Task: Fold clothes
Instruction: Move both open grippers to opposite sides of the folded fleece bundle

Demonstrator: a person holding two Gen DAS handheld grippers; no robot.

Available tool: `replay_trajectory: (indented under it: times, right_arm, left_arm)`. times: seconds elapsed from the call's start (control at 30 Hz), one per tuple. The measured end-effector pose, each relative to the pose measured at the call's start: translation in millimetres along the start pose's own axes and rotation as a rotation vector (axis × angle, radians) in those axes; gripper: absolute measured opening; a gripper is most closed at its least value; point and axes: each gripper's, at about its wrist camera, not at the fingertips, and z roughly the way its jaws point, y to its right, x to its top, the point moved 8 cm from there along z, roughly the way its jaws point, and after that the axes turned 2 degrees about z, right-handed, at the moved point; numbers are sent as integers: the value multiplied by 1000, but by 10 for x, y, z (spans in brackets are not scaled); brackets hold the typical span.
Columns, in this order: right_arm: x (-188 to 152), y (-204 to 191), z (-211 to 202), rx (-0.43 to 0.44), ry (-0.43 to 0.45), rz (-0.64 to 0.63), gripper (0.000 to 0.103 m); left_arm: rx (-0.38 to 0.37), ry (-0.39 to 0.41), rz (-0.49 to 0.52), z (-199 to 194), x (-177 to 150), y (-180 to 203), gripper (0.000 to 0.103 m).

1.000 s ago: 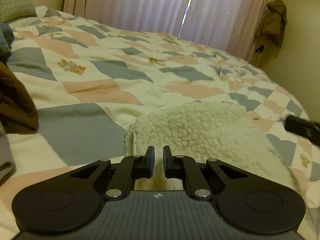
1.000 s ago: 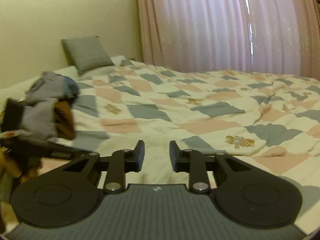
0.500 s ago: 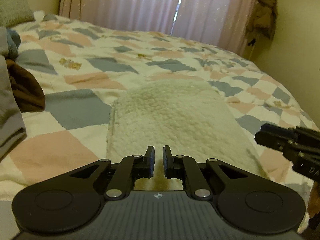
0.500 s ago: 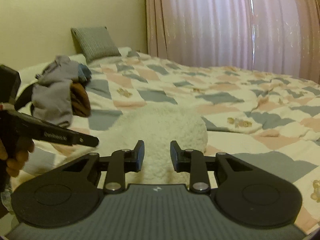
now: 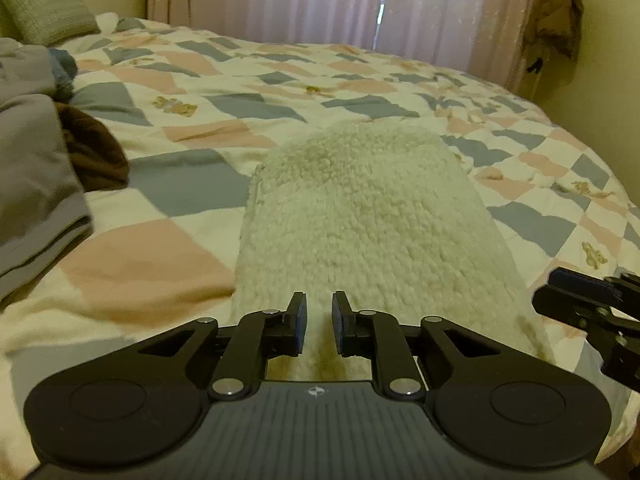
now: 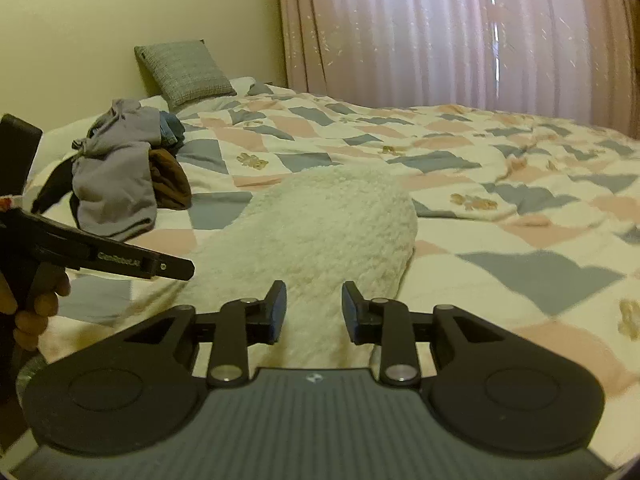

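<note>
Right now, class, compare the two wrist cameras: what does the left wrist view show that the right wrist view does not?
Only the left wrist view shows the brown garment hanging on the wall beside the curtain, and the right tongs entering from the edge. Only the right wrist view shows the hand gripping the left tongs' handle. Both show the cream fleece garment lying on the patchwork quilt, the clothes pile, the grey pillow and the pink curtain.
</note>
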Motion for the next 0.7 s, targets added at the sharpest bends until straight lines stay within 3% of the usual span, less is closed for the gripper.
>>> replay_trajectory:
  times: [0.3,0.7]
  right_arm:
    - [-171,-192,-504,9,12,23,30]
    - [-363,-239,-879,-37,9,55,35]
  left_arm:
    - [49,4,31,-407,-229,93,27]
    - [128,13,110,-789,-542,210,40]
